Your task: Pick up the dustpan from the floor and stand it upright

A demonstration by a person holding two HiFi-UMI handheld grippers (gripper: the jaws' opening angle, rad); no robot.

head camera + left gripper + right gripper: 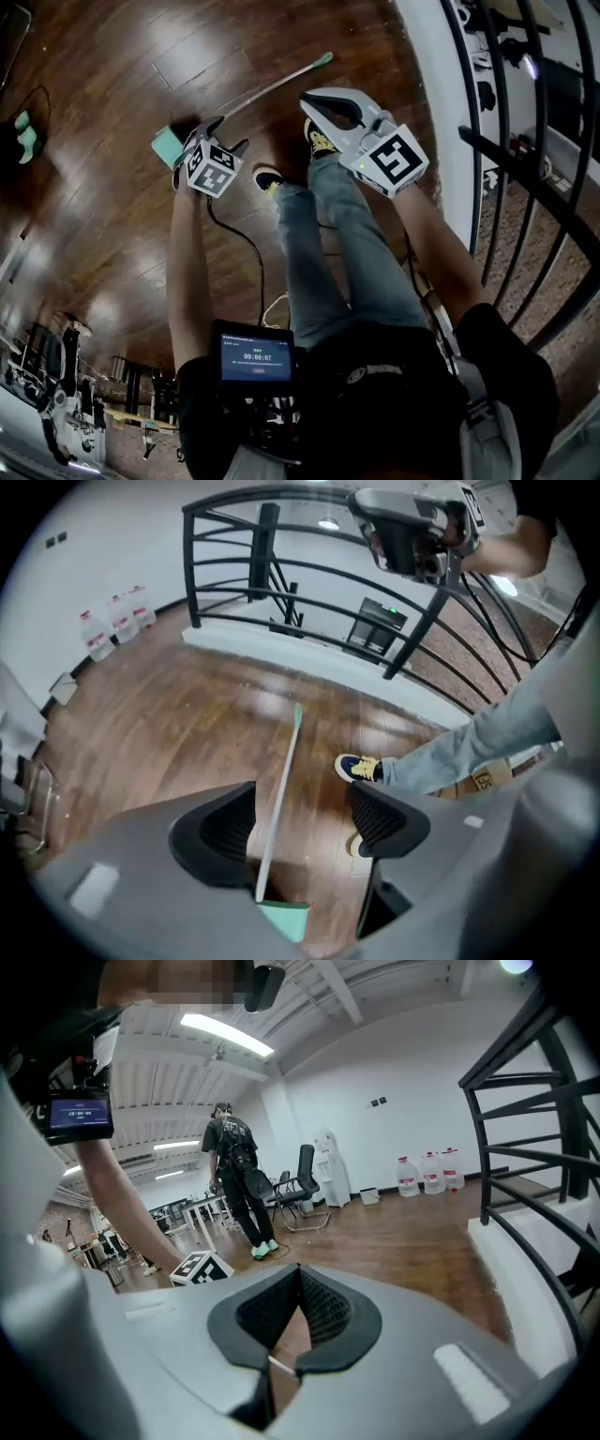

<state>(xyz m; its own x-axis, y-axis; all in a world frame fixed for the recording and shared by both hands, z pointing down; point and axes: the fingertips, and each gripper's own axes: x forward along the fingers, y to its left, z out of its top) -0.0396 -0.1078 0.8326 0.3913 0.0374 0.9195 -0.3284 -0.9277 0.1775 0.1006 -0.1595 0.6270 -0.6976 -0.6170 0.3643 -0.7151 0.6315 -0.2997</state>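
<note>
Left gripper (305, 822): jaws wide apart astride the dustpan (277, 799) handle, seemingly not touching it.
Dustpan: pan at 6 o'clock, handle toward 12.
Right gripper (286, 1365): jaws together, empty.

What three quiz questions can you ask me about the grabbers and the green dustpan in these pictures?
1. Where does the teal plastic dustpan with the long pale handle lie?
A. on the dark wooden floor
B. on a chair
C. hung on a railing
2. True or false: the left gripper has its jaws clamped tight on the dustpan's handle.
3. Fill in the missing word, open or shut: the right gripper has its jaws ____, with nothing between them.

Key: 1 A. 2 false: the jaws stand apart, one on each side of the handle. 3 shut.
</note>
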